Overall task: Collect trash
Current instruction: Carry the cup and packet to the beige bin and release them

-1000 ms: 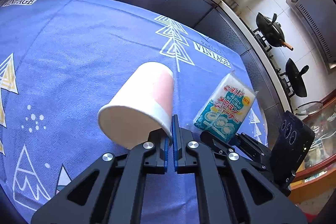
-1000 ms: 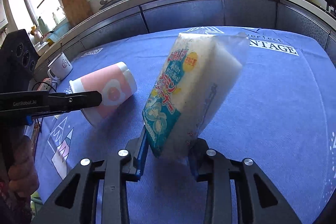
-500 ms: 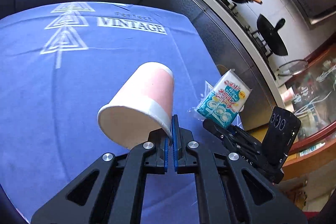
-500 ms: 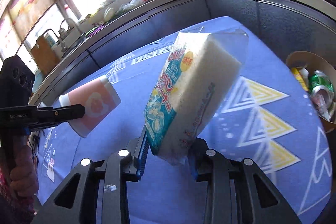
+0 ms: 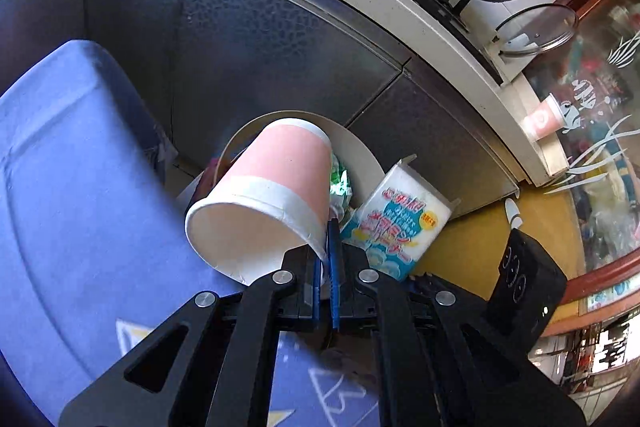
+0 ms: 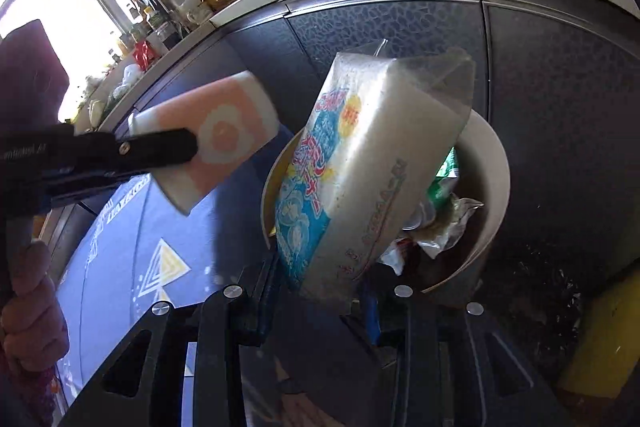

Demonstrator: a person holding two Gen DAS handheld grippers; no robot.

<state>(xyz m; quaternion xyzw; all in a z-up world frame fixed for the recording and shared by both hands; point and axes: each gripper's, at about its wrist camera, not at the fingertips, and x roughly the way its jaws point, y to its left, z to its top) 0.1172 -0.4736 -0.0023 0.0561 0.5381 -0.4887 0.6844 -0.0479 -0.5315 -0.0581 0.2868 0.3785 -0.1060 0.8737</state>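
A blue patterned tablecloth (image 5: pixel 72 187) fills the left of the scene. Above its edge, the left gripper (image 5: pixel 328 255) pinches the rim of a pink-and-white paper cup (image 5: pixel 272 187), jaws nearly closed on the cup wall; the cup is tilted, its mouth toward the camera. Beyond it sits a round beige trash bin (image 6: pixel 492 195) holding crumpled wrappers. To the right, the right gripper (image 6: pixel 320 291) clamps the lower end of a wrapped sponge pack (image 6: pixel 360 179), which hangs over the bin's rim beside dark cabinet doors (image 6: pixel 552 87).
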